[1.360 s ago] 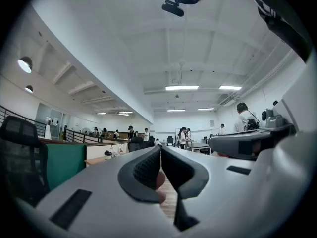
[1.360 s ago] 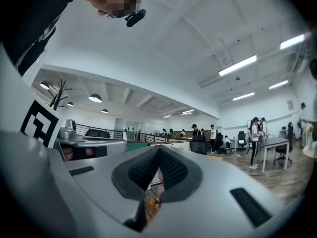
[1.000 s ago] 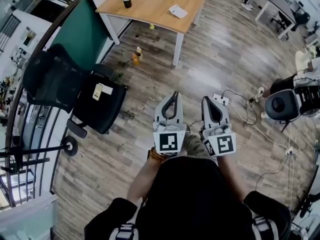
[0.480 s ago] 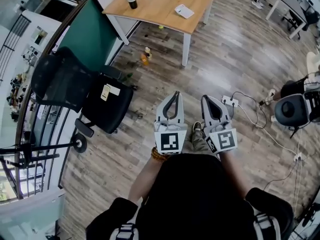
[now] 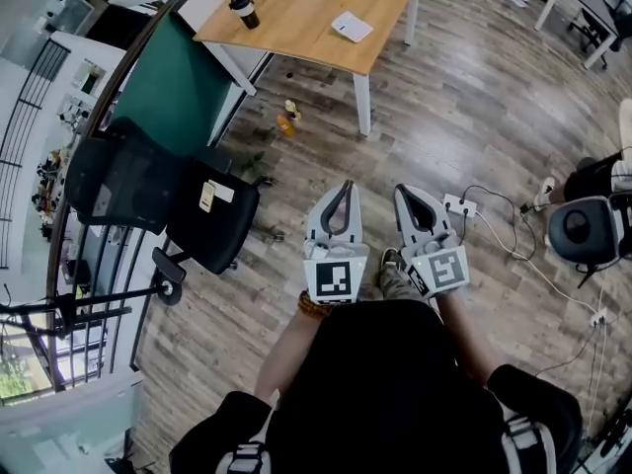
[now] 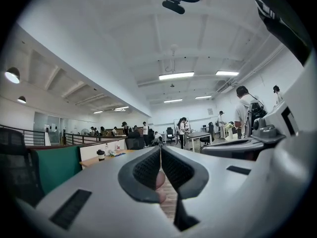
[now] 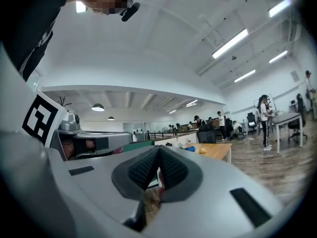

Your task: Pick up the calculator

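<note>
Holding grey left gripper (image 5: pixel 343 188) and grey right gripper (image 5: pixel 403 194) level, jaws clenched empty; spotting flat white rectangular calculator (image 5: pixel 352 26) well ahead on light wooden table (image 5: pixel 301 30); judging it light, rigid, slick, favouring pinching across its long edges

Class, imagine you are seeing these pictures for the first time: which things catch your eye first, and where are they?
Two grey claws, left claw and right claw, jut out shut and empty over the wood floor at centre. Far ahead, a wooden table carries a flat white calculator; a black office chair stands left.
</note>
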`<state>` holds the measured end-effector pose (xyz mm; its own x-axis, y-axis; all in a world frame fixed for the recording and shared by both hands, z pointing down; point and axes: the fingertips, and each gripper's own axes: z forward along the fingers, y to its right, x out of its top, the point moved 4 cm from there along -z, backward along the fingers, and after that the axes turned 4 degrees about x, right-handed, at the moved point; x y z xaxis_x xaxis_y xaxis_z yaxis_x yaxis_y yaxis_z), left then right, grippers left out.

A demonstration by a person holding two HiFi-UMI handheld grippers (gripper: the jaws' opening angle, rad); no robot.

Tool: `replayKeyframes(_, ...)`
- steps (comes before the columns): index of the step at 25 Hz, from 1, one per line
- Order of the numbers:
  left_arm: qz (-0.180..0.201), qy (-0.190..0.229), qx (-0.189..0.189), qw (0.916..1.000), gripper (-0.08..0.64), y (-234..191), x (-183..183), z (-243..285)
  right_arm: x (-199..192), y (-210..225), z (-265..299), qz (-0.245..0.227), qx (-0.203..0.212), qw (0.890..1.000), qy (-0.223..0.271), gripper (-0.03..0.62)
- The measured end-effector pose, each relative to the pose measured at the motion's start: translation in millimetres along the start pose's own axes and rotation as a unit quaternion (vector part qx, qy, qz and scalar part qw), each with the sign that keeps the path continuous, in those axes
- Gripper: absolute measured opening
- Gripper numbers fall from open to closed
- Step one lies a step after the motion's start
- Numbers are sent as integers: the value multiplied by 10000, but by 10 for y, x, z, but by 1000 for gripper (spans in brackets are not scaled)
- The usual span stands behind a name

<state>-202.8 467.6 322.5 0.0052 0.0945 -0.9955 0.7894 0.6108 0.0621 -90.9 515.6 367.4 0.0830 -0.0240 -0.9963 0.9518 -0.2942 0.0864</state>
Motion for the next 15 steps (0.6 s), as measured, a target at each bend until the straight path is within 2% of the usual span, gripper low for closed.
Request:
replayKeyframes(5,118,-110,13,9999,26,263,-32,296,-1,417,-25,102,75,9999,-11,6)
replayKeyframes(11,-13,-271,140,9995,26,551,-160,447,-73,777,-109,158,189,9996,-116,6)
replayKeyframes(15,19,-484,28,9988,26,671,-279,500,-141,916,-153,335,126,9993,-127,6)
